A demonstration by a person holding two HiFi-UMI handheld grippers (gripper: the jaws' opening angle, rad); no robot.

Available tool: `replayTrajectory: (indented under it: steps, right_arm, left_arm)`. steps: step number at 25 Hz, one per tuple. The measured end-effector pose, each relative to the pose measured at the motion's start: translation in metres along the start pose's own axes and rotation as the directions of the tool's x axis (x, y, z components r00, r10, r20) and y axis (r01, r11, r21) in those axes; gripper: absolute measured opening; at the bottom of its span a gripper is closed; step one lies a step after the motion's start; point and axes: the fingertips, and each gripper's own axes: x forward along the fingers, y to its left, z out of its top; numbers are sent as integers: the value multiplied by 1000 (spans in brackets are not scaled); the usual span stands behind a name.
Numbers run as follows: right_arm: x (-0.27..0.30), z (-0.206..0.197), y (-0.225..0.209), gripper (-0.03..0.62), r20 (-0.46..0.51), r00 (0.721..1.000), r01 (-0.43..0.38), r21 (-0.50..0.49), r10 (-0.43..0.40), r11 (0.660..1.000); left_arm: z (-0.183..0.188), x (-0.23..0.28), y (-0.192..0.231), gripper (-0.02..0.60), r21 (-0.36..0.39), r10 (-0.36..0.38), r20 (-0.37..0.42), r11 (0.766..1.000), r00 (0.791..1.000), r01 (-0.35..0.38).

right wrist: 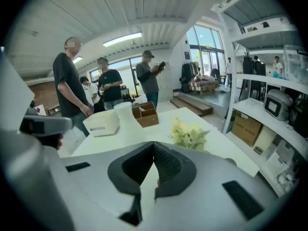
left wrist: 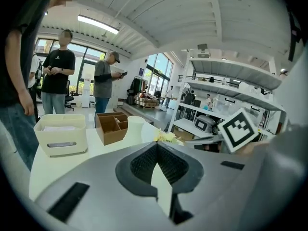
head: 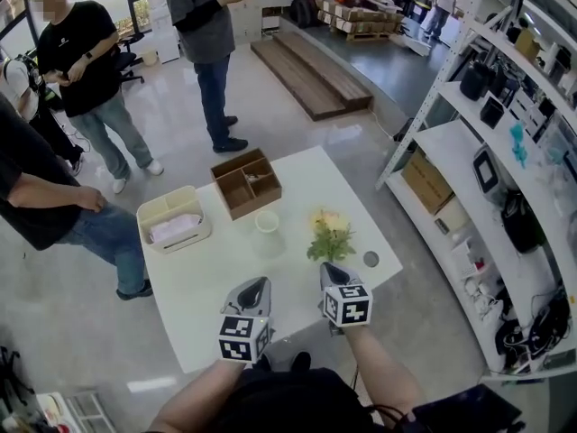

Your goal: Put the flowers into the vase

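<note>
On the white worktop (head: 297, 174) a cream box (head: 173, 219) sits at the left, then a brown divided tray (head: 245, 183), the upright white vase (head: 267, 223), and the flowers (head: 330, 235) near its right, not touching it. At the front edge, the left gripper (head: 260, 282) and right gripper (head: 328, 269) are both closed and empty, the right one just short of the flowers.

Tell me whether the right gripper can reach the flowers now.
Probably yes: the right gripper sits just short of the flowers, only bare table between; its shut jaws must open first.
</note>
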Motion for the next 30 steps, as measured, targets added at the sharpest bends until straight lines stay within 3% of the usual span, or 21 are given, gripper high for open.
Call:
replayTrajectory:
  steps: [4, 6, 8, 14, 19, 25, 30]
  right_arm:
    - [42, -36, -55, 5, -226, 973, 57, 25, -50, 998]
    - [56, -47, -70, 91, -321, 946, 59, 48, -40, 997]
    - [69, -55, -79, 94, -393, 919, 55, 65, -25, 996]
    - [95, -80, -83, 143, -592, 800, 2, 168, 99, 986]
    - [104, -96, -86, 143, -699, 703, 1, 182, 128, 983]
    - [114, -102, -91, 112, -748, 654, 47, 188, 112, 981]
    - [116, -106, -90, 69, -760, 642, 63, 184, 102, 981]
  left_arm:
    - [-2, 10, -3, 2, -15, -12, -21, 1000, 1000, 12]
    - [0, 13, -6, 2, -15, -21, -24, 1000, 999, 21]
    - [1, 15, -7, 3, -13, -29, -23, 1000, 999, 28]
    - [2, 14, 0, 2, -9, -16, -29, 1000, 999, 15]
    - [-6, 7, 12, 2, -23, 11, -48, 1000, 999, -12]
    - [-14, -2, 25, 2, -45, 48, -55, 998, 997, -50]
    - [-19, -7, 32, 3, -55, 65, -62, 996, 996, -69]
